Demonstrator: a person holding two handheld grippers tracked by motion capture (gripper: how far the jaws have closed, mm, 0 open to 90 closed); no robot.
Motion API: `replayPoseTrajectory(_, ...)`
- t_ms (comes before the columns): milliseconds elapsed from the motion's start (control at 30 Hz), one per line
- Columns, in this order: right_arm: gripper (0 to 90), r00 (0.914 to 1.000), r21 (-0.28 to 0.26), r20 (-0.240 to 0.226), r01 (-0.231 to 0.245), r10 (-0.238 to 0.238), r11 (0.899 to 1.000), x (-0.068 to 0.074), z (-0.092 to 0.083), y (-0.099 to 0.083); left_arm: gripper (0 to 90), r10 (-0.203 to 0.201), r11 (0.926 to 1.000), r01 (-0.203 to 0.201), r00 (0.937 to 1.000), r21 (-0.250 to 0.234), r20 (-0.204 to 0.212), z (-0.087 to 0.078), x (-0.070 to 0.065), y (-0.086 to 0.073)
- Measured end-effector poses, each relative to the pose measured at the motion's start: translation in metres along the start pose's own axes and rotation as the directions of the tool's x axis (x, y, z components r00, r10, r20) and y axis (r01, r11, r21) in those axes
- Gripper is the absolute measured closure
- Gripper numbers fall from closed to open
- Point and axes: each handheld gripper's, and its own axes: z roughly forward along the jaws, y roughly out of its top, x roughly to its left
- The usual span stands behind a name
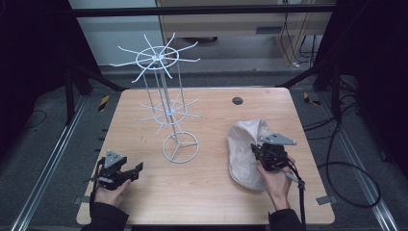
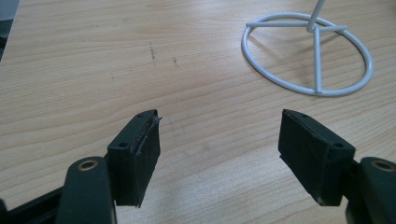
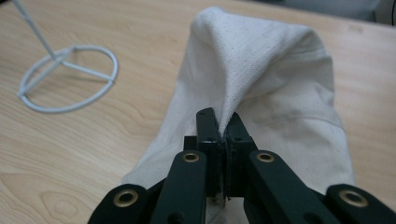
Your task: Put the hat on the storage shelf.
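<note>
**Q:** So, what are your two grippers doing?

**Me:** My right gripper (image 3: pixel 223 123) has its jaws pressed together on a fold of a cream cloth hat (image 3: pixel 261 70). The pinched fold rises into a peak just ahead of my jaw tips, and the rest of the hat drapes down to the wooden table (image 1: pixel 202 192) beyond and to both sides. My left gripper (image 2: pixel 219 144) hovers low over bare wood with its jaws spread wide, holding nothing.

**Q:** Where is the rack from there?

**Me:** A white wire hat stand (image 1: pixel 163 96) stands upright ahead of my left gripper and off to the left of my right one. Its ring base (image 2: pixel 308 56) is near, and its spoked arms sit high up.

**Q:** What could go wrong?

**Me:** I judge the pinch thin: only a narrow ridge of cloth sits between the pads, so the hat's weight could drag it free on a lift. A hanging edge could also snag a lower spoke and tip the light stand, since my left gripper is not steadying it.
</note>
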Motion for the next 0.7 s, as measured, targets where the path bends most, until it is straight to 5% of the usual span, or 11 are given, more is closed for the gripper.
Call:
replayPoseTrajectory(67, 88.2, 0.9992, -0.073, -0.038, 0.008, -0.010, 0.997, -0.004, -0.010, 0.003, 29.0, -0.002, 1.0000, 0.002, 1.0000, 0.001, 0.000, 0.000, 0.000, 0.000)
replayPoseTrajectory(300, 88.3, 0.9955, -0.166, -0.083, 0.032, -0.046, 0.986, -0.006, -0.029, 0.012, 29.0, -0.008, 1.0000, 0.008, 1.0000, -0.004, 0.000, 0.000, 0.000, 0.000)
replayPoseTrajectory(700, 88.3, 0.9844, -0.340, -0.110, 0.092, -0.137, 0.936, 0.000, -0.070, 0.036, 28.6, -0.005, 1.0000, 0.005, 1.0000, -0.004, -0.002, 0.000, -0.001, 0.000)
